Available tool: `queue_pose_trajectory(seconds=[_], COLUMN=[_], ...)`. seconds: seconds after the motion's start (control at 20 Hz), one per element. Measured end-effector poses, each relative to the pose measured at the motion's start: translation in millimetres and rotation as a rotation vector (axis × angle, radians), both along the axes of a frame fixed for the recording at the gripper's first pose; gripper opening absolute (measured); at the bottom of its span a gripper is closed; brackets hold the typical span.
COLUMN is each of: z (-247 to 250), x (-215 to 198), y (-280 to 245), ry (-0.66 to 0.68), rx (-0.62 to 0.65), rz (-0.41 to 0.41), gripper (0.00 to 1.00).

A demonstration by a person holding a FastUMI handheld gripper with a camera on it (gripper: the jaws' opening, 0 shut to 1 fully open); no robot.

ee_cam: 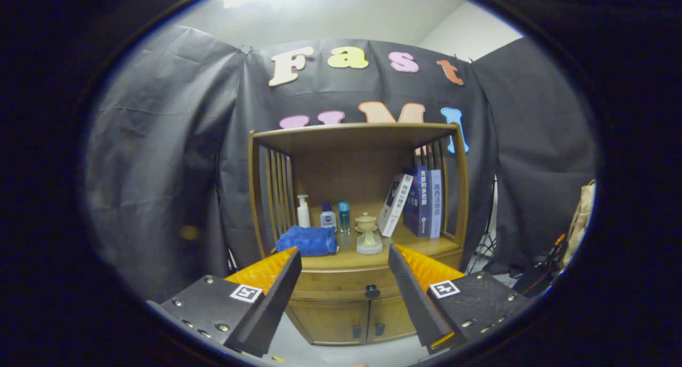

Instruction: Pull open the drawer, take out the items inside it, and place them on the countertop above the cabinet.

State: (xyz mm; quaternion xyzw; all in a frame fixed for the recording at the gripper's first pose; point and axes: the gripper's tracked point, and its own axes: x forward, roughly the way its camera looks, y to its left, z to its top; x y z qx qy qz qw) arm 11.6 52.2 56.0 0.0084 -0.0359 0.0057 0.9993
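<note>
Books (421,202) on the cabinet (341,282): spines printed with columns of Chinese characters, too small to read with certainty. Bottle (327,217) beside them: dark label, wording illegible. Gripper (343,252), fingers spread wide apart and holding nothing: one square black-and-white coded marker (245,293) on each finger mount, with no letters or numbers.
</note>
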Motion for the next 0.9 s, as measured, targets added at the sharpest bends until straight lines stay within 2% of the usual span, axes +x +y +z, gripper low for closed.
queue_pose_trajectory(seconds=[0.25,0.65,0.9], z=[26.0,63.6,59.2], x=[-15.4,-52.9,-68.9], y=[-19.1,-47.3,-46.5], ry=[-0.036,-0.114,-0.103], rx=[-0.029,0.070,0.030], rz=[-0.018,-0.041,-0.017], gripper=[0.98,0.98,0.98])
